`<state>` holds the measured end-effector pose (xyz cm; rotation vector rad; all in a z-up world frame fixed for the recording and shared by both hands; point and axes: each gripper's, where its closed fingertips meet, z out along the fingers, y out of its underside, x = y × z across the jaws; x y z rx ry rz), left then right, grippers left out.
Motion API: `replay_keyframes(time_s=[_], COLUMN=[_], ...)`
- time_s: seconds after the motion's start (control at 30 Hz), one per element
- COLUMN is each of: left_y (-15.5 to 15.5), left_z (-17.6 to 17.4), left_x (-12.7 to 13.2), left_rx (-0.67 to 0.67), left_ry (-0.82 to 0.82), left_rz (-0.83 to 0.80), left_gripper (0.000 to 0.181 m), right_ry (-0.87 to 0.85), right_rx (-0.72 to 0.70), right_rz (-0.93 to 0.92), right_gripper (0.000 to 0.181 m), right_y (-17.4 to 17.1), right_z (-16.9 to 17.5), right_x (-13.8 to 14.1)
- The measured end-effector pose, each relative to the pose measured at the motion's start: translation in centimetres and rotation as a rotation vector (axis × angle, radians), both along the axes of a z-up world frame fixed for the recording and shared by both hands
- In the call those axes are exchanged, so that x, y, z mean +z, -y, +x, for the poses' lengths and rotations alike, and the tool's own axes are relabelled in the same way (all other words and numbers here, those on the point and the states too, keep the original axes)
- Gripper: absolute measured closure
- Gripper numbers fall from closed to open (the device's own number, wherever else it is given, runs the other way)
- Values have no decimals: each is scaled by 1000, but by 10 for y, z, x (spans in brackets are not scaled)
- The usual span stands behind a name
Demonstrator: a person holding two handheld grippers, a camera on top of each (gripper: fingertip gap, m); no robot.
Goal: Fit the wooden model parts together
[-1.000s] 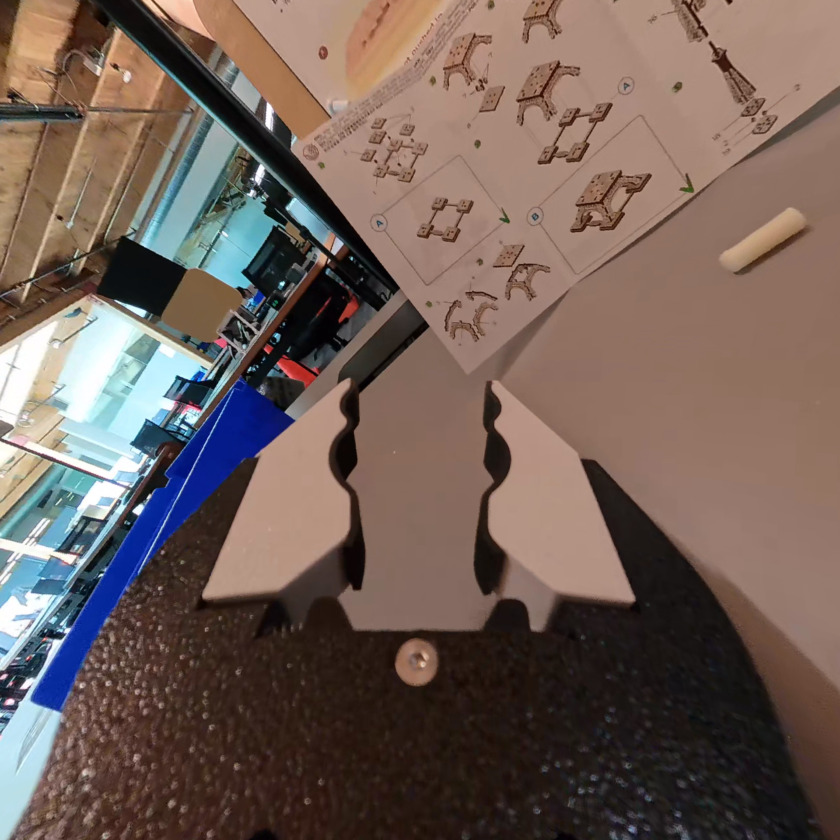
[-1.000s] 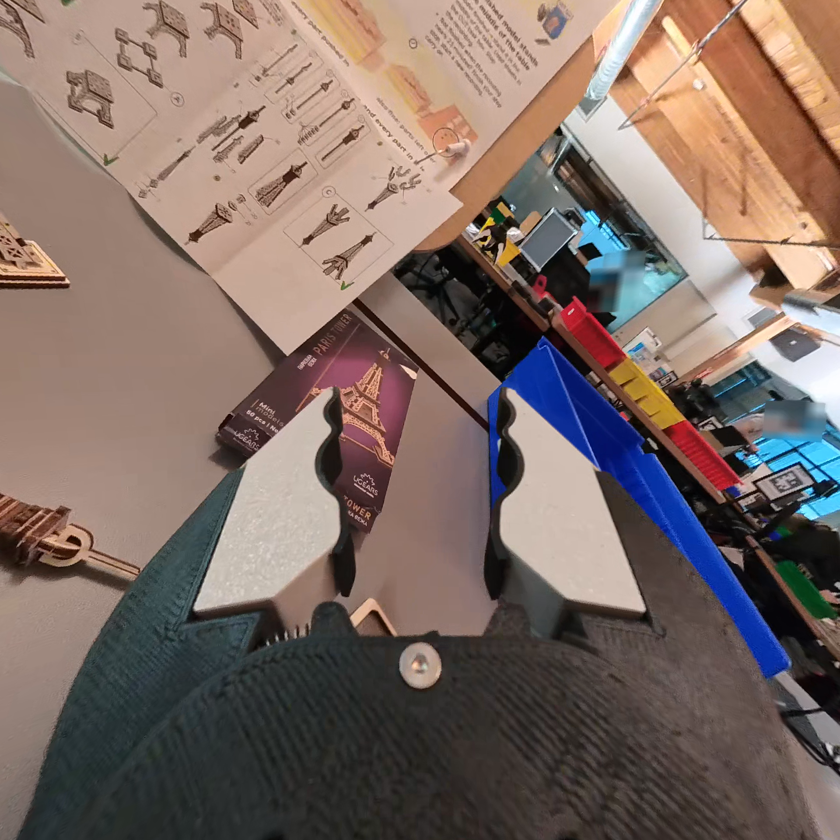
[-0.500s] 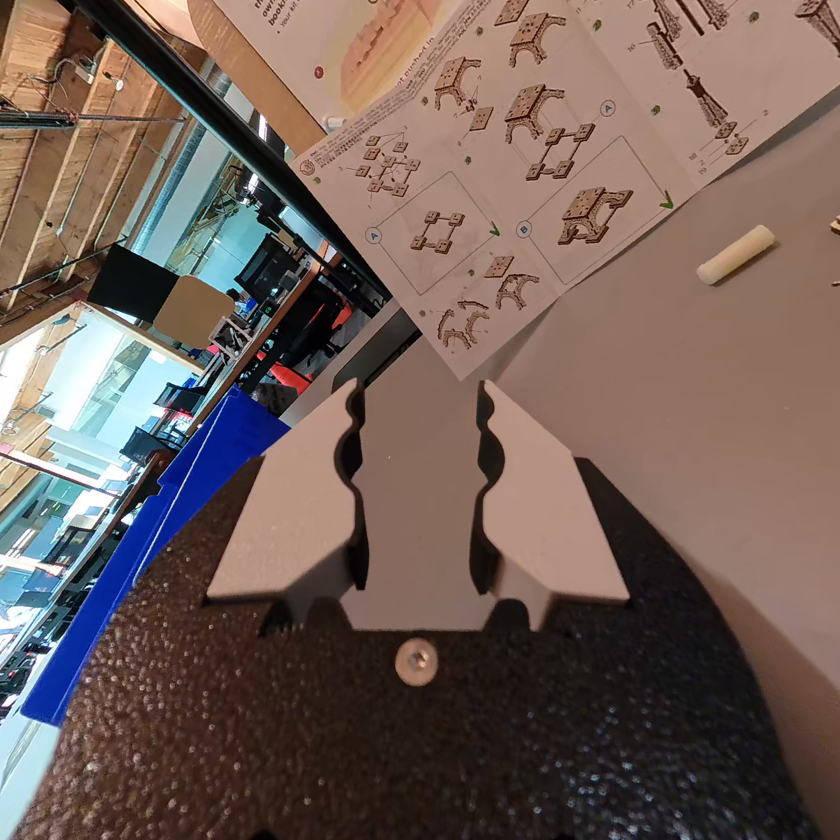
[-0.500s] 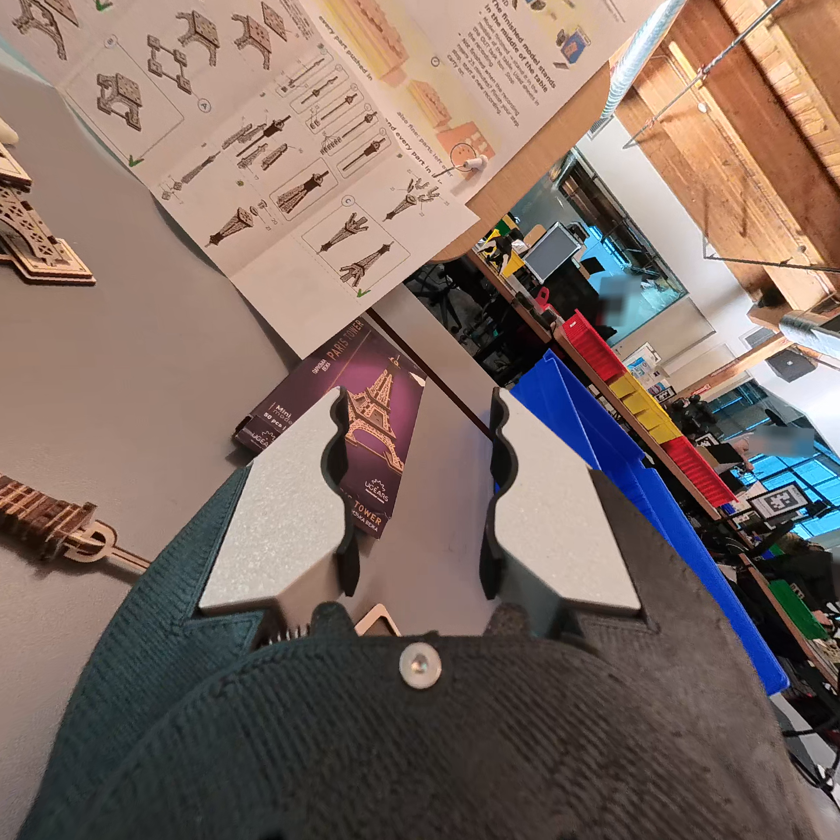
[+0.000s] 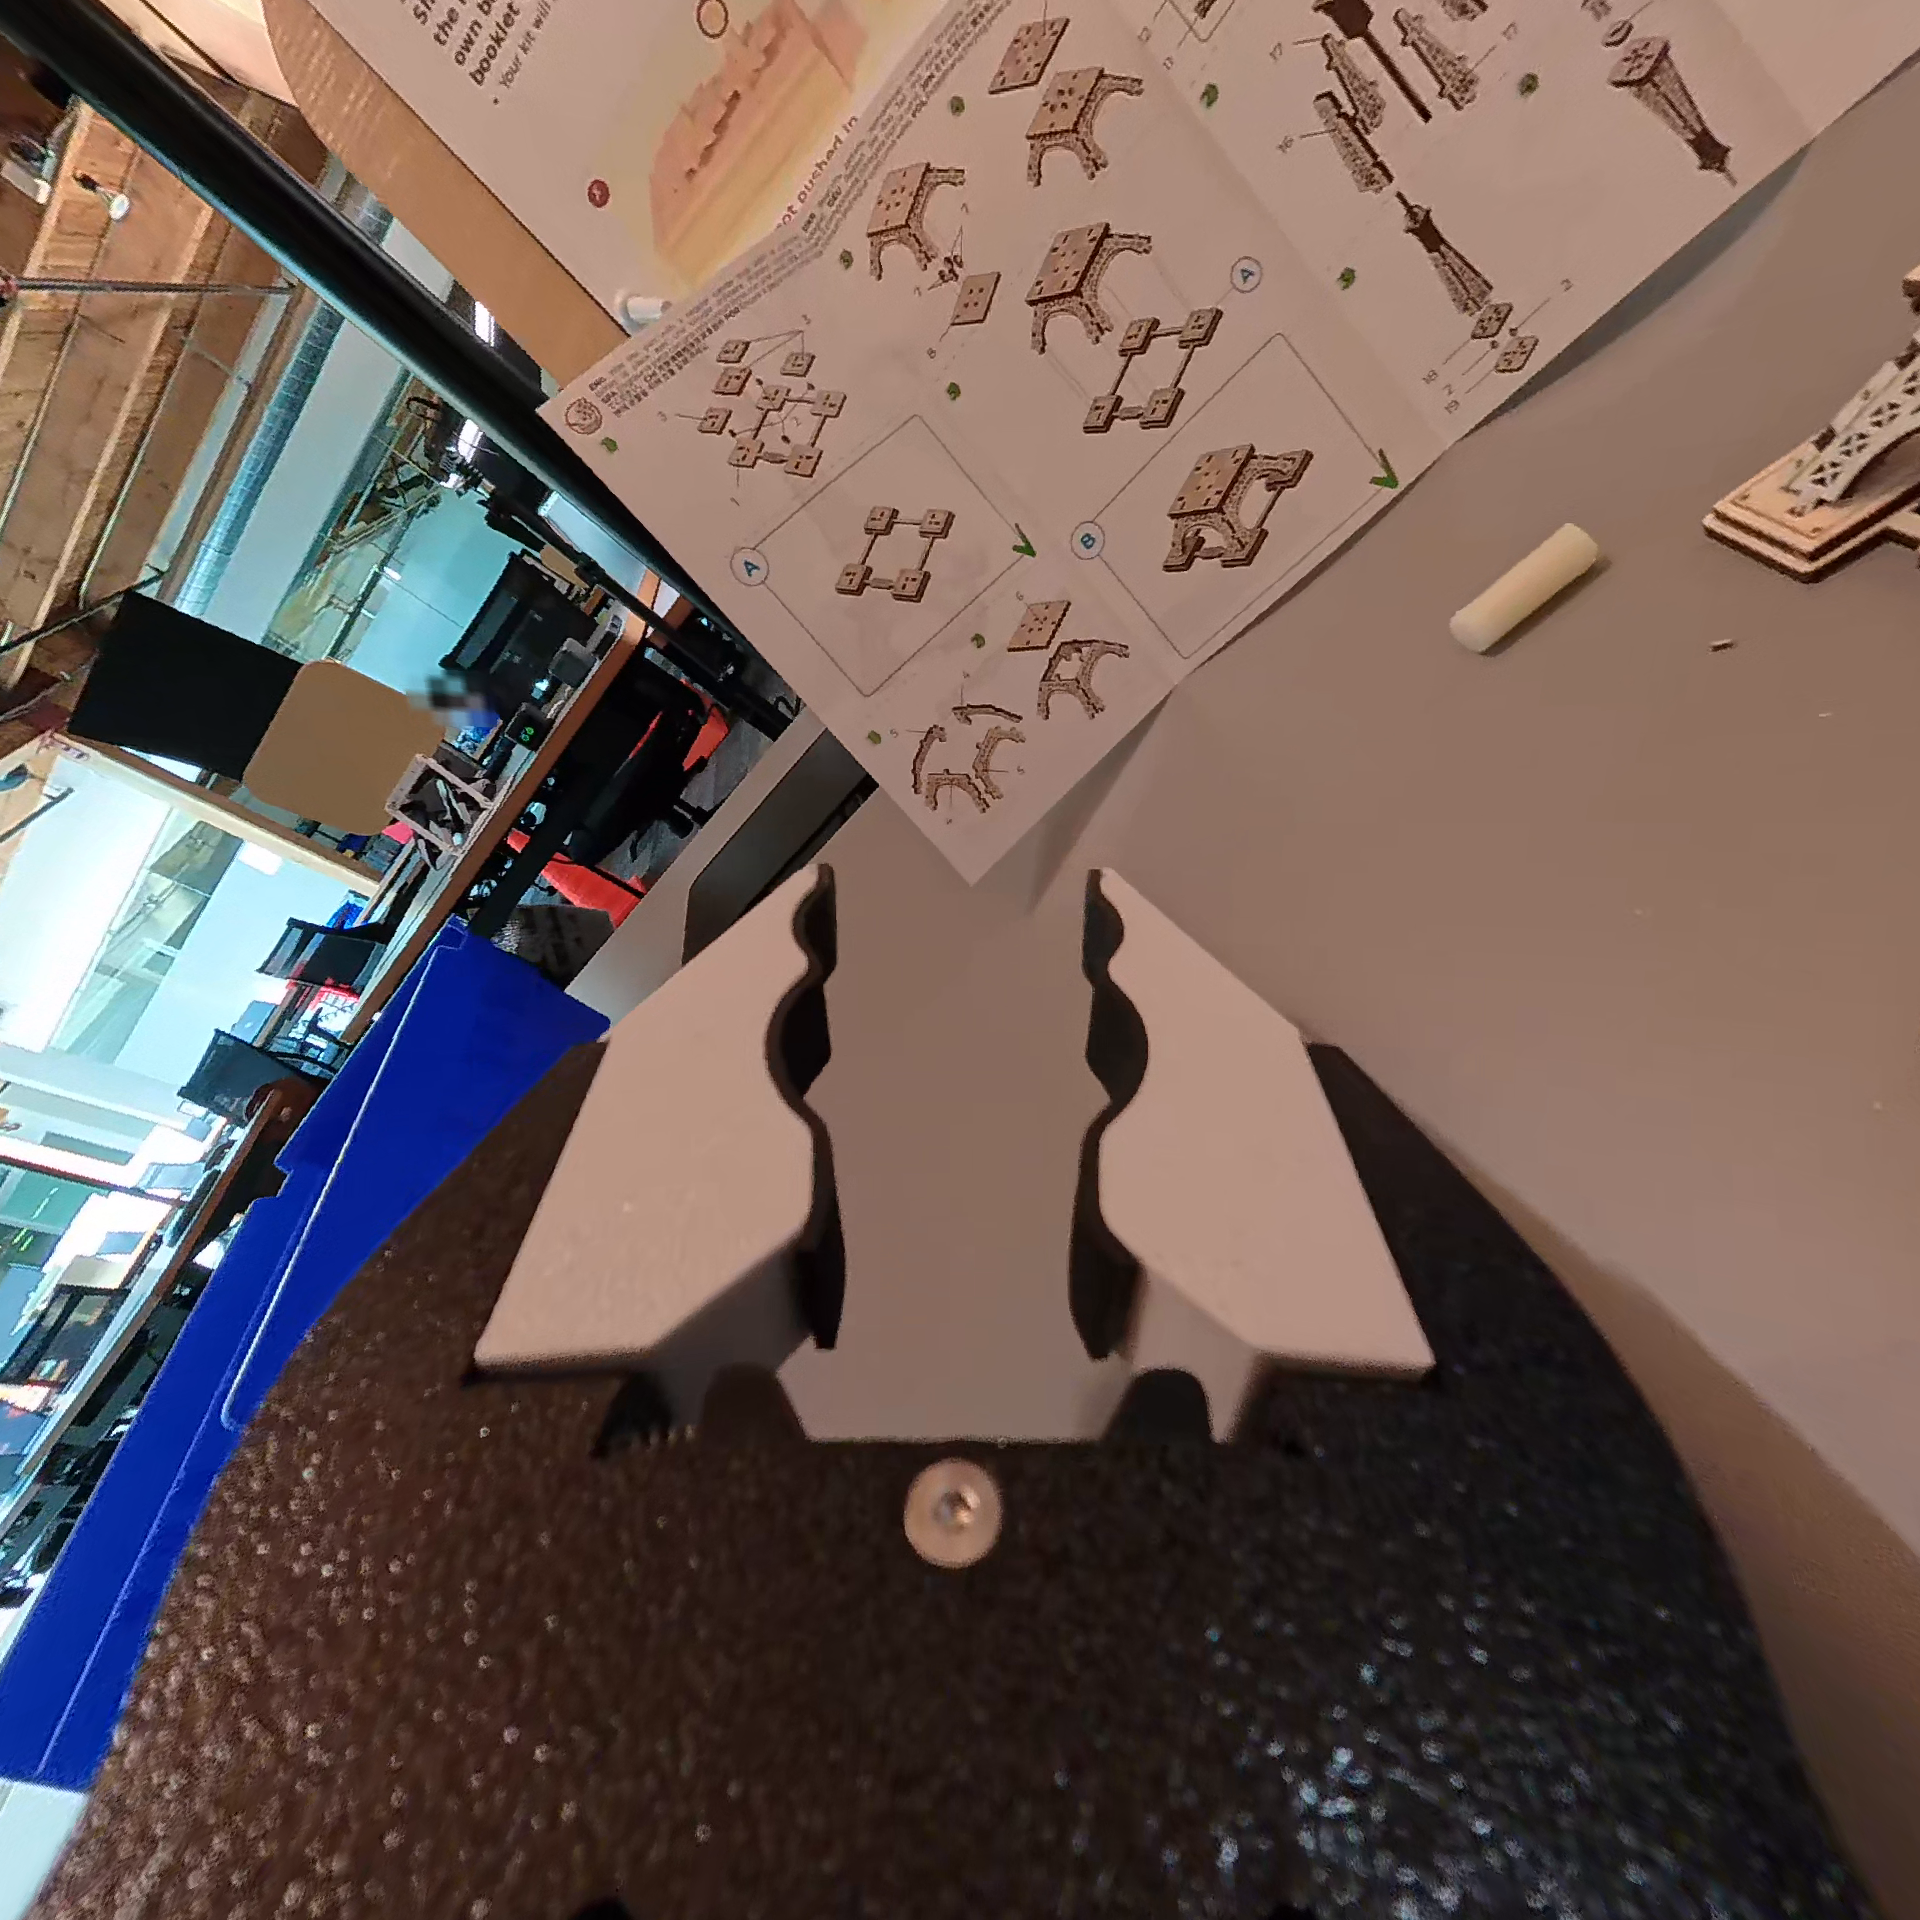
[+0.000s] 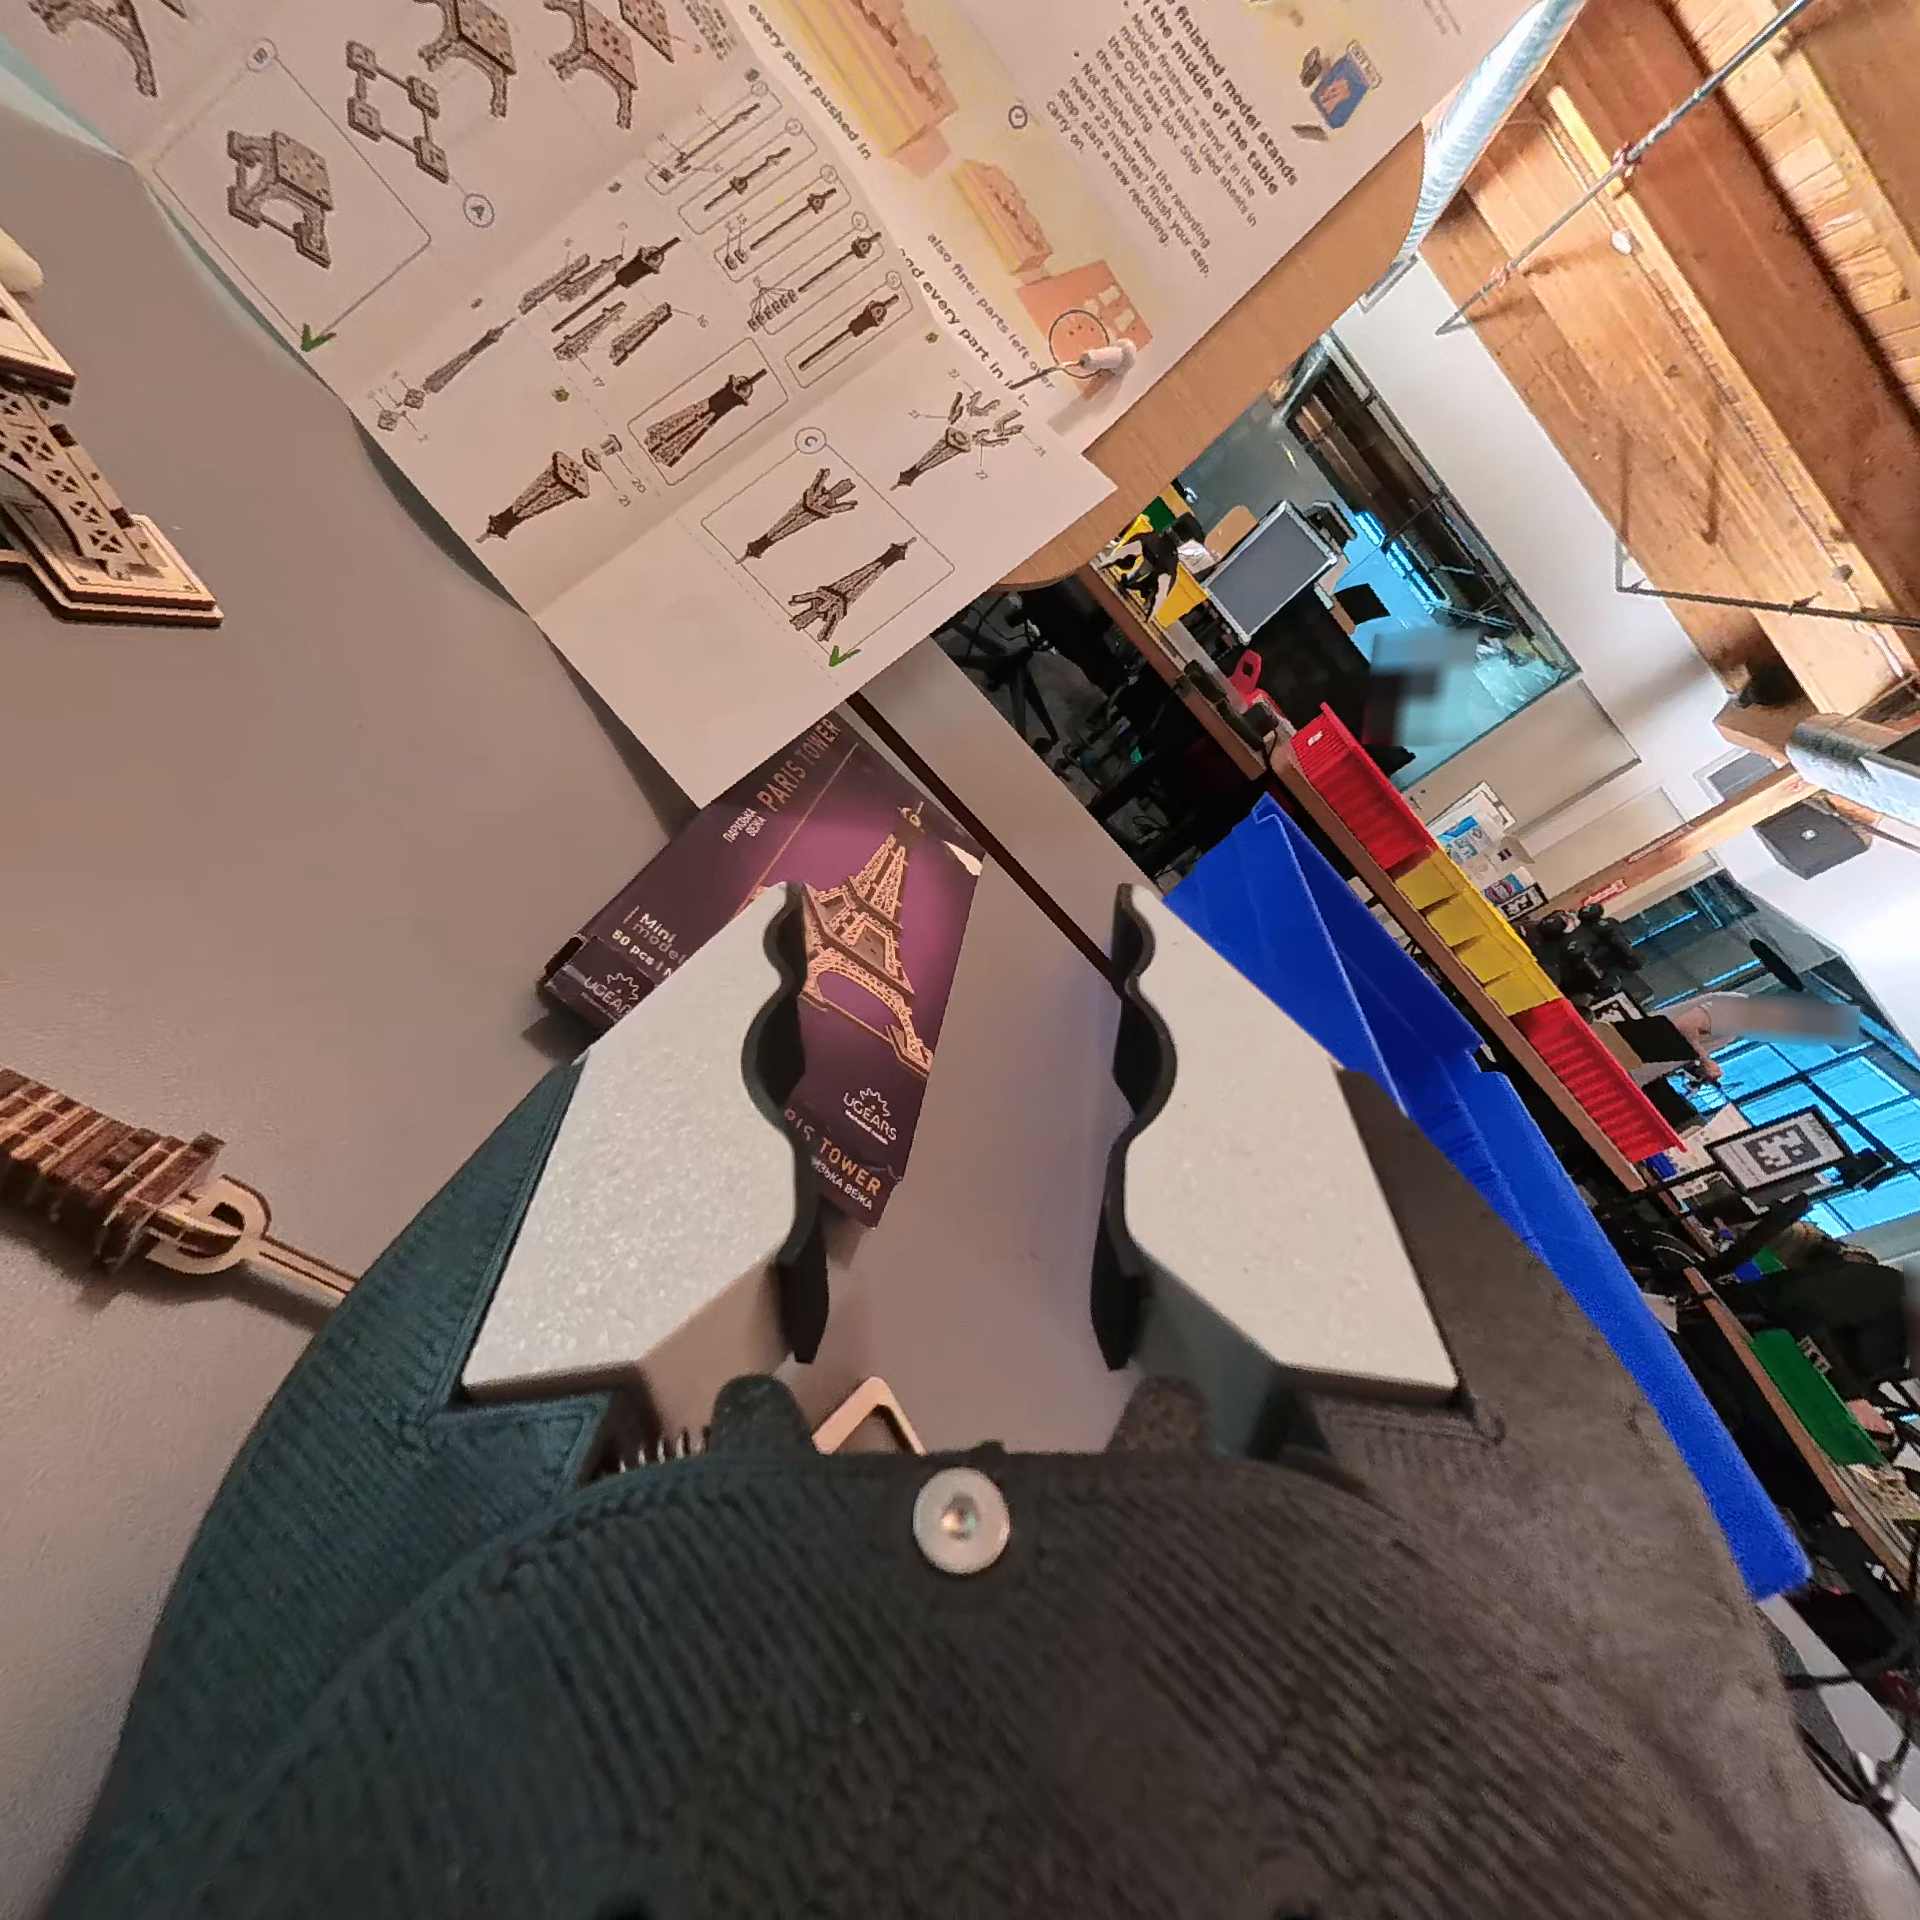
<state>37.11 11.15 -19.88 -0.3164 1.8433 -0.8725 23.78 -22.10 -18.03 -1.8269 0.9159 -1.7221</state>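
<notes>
Both claws are empty, fingers apart, held low over the grey table (image 5: 1507, 935) and tilted hard. The left claw (image 5: 958, 1039) looks toward 12 o'clock at the instruction sheet (image 5: 1039, 416), which is propped up at the far edge of the table, probably so the assembly steps stay readable while working. At its 2 o'clock lies a small pale stick (image 5: 1524, 603), likely wax for easing joints, and just beyond it, cut by the picture's edge, stands the lattice tower base (image 5: 1829, 488) on its flat plate.

The right claw (image 6: 956, 1049) points toward the purple kit box (image 6: 821, 935), which lies flat under the sheet's lower corner. At its 10 o'clock the same tower base (image 6: 73, 520) stands upright; at 9 o'clock a long, dark-slatted spire piece (image 6: 104, 1174) with a ring and thin pin at its end lies on its side, apart from the base. A blue bin (image 6: 1403, 1060) sits off the table's far side.

The base and spire are not yet joined, so I judge the next step calls for one claw to take the spire and the other to steady the base.
</notes>
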Motion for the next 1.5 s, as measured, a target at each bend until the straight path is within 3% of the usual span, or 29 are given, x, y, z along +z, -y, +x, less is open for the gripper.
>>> replay_keyframes(time_s=[0.77,0.87,0.93,1.07,1.17,1.27,1.3,1.4,1.5], left_y=[6,20,39,61,69,80,84,81,76], left_z=[-4,-18,-48,-108,-125,-132,-132,-121,-120], left_x=[-4,-13,-27,-35,-55,-65,-65,-66,-64], left_rx=[-39,-154,-355,-656,-664,-645,-625,-540,-525], left_ry=[-52,-166,-362,-603,-787,-884,-912,-901,-880], left_rz=[-10,-6,7,3,26,38,26,61,73], left_gripper=[144,150,149,139,123,124,127,168,170], right_ry=[-28,-36,-36,-38,-38,-31,-32,-38,-30], right_rx=[28,39,39,37,45,70,81,104,118], right_rz=[-19,-30,-39,-46,-47,-53,-56,-81,-111], right_gripper=[126,126,126,126,126,126,126,127,126], right_y=[-9,-12,-12,-11,-12,-18,-21,-29,-34], right_z=[2,2,2,2,2,2,2,2,0], right_x=[-7,-8,-7,-8,-8,-5,-5,-6,-3])
